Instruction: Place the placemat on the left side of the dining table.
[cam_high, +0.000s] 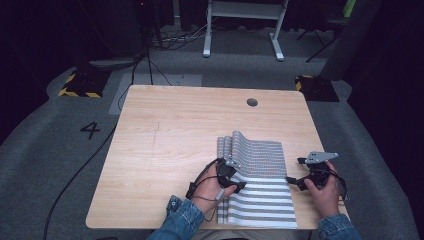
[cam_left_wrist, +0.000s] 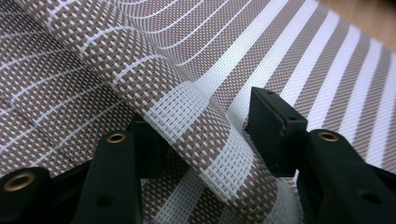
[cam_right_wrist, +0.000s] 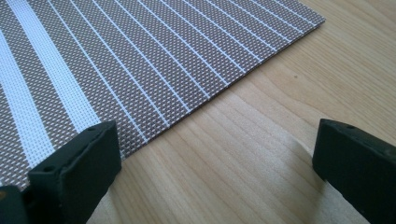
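A woven placemat (cam_high: 262, 175) with brown and white stripes lies on the wooden table (cam_high: 175, 130) near its front right. Its left edge is folded over and raised into a roll. My left gripper (cam_high: 237, 180) sits at that rolled edge. In the left gripper view the fold of the placemat (cam_left_wrist: 210, 140) fills the space between the two jaws of the left gripper (cam_left_wrist: 205, 116), which press on it from both sides. My right gripper (cam_high: 296, 171) is open just right of the mat. Between the wide jaws of the right gripper (cam_right_wrist: 219, 135) is bare wood, with the placemat's (cam_right_wrist: 116, 60) edge by one jaw.
A round cable hole (cam_high: 252, 102) sits in the tabletop at the back right. The left half of the table is bare wood. Beyond the table are a white desk frame (cam_high: 242, 30), floor cables and yellow-black marked bases (cam_high: 80, 85).
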